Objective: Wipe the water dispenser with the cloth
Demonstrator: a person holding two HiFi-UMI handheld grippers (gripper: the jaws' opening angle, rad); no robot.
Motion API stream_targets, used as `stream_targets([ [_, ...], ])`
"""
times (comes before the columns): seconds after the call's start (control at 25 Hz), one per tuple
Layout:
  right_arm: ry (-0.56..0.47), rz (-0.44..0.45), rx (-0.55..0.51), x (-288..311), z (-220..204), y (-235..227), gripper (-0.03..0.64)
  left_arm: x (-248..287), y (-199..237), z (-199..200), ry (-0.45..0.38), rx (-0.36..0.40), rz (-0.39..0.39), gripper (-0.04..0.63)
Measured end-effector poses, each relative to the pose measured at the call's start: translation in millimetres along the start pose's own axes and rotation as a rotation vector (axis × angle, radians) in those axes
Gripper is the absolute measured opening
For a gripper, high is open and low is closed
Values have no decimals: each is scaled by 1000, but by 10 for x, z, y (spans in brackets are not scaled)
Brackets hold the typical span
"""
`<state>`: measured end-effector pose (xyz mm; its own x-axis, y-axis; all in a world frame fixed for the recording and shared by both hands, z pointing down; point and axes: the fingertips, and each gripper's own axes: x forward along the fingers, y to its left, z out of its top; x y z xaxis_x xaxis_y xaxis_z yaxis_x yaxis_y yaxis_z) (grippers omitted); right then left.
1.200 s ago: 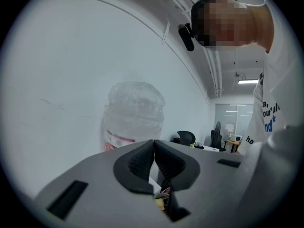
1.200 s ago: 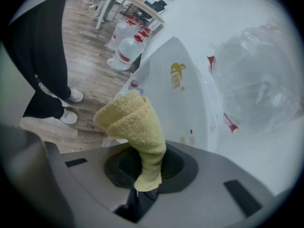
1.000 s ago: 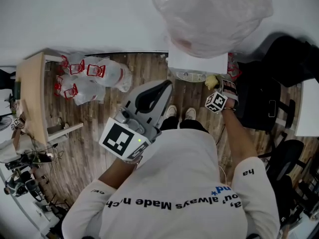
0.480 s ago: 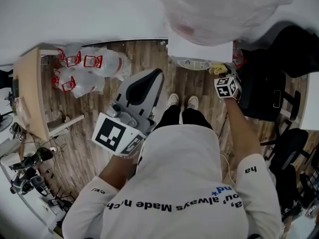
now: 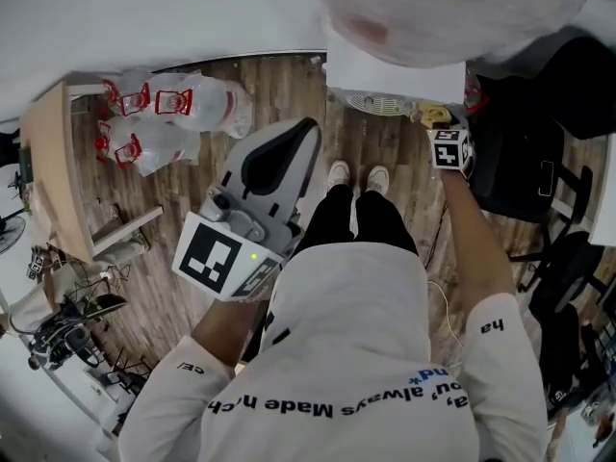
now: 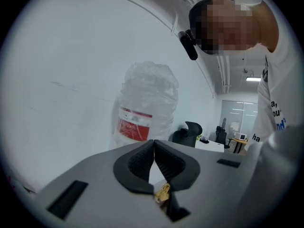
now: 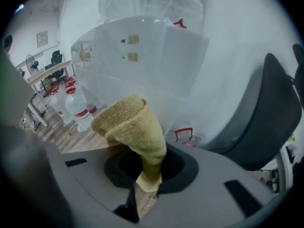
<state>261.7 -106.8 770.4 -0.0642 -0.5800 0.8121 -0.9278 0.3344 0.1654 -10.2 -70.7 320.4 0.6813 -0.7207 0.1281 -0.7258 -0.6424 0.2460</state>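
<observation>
Beside the white water dispenser, lower front: right claw, carried further forward than a second ago, clamped on cloth. Cloth mustard-yellow, terry-looped, folded into a thick roll, standing up out of the pads close to the dispenser's smooth panel; contact not discernible. Clear crinkled plastic bottle, red label, seated on top. Left claw, grey moulded shell, ribbed black pads pressed together, empty, held near the torso, little shifted. Wood-plank floor beneath.
</observation>
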Motion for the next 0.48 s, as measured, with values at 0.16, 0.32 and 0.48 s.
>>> stream_targets([
  [0.16,20,7,28,124,-78,23,65,-8,102,-159,14,-11,3,20],
  [0.32,37,17,64,266,-129,44,67,11,225,-288,17,-17,4,20],
  [0.48,41,25,97,430,-233,36,69,63,284,-438,21,-16,3,20],
])
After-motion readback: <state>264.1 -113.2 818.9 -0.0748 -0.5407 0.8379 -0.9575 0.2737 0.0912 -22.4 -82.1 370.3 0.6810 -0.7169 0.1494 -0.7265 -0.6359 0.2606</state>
